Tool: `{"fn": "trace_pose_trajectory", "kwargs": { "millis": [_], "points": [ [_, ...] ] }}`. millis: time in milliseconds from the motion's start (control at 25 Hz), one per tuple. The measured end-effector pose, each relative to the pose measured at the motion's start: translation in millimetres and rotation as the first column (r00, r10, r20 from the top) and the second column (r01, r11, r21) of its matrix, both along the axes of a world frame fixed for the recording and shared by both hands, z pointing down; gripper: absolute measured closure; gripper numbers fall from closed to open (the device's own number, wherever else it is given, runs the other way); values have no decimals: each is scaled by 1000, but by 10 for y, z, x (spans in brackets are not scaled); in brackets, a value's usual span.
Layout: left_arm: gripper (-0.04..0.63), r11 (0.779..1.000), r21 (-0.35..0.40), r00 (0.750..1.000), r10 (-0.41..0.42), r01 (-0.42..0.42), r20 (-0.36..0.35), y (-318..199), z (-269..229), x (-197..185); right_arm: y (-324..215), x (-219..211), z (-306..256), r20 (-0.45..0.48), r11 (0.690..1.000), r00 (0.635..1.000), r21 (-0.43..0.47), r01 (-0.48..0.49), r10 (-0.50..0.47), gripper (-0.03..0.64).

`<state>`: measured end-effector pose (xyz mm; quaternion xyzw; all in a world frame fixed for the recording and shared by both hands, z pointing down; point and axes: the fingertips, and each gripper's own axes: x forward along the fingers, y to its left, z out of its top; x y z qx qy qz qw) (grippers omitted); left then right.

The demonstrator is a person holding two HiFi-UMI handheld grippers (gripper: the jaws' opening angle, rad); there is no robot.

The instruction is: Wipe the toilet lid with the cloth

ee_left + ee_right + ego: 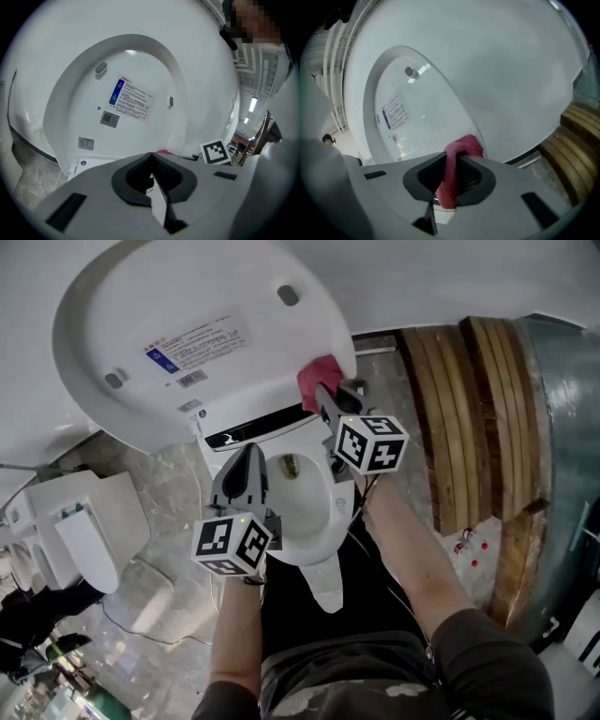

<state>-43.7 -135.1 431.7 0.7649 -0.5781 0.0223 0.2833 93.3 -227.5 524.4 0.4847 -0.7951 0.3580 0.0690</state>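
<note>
The white toilet lid [187,324] stands raised, its inner face with a printed label toward me. My right gripper [323,395] is shut on a pink-red cloth [319,379] and holds it against the lid's lower right edge. In the right gripper view the cloth [457,161] hangs pinched between the jaws, right beside the lid [417,108]. My left gripper [246,463] is shut on nothing and hovers over the open toilet bowl [309,512]. In the left gripper view the lid [117,93] fills the picture ahead of the shut left gripper [151,157].
A wooden slatted panel [469,427] stands to the right of the toilet. A white bin-like fixture [84,521] sits on the marble floor [169,587] at the left. A curved white wall [487,61] rises behind the lid.
</note>
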Motion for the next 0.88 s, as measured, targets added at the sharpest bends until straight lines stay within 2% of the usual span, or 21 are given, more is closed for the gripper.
{"fn": "trace_pose_trajectory", "kwargs": {
  "millis": [240, 400, 560, 680, 880],
  "points": [
    [588, 993, 63, 995, -99, 97, 23, -2, -428, 3, 320, -171, -419, 60, 991, 989, 20, 133, -134, 568],
    [588, 984, 124, 989, -136, 128, 59, 65, -924, -56, 457, -390, -993, 100, 967, 963, 83, 242, -250, 568],
    [588, 963, 177, 974, -216, 201, 70, 231, -1351, -365, 561, -669, -1591, 81, 918, 924, 180, 354, -373, 568],
    [588, 951, 205, 966, -250, 232, 67, 271, -1573, -687, 544, -899, -1886, 55, 885, 901, 227, 408, -429, 568],
    [588, 943, 259, 970, -232, 207, 69, 256, -1851, -1221, 534, -1213, -2212, 26, 883, 912, 261, 390, -410, 568]
  ]
}}
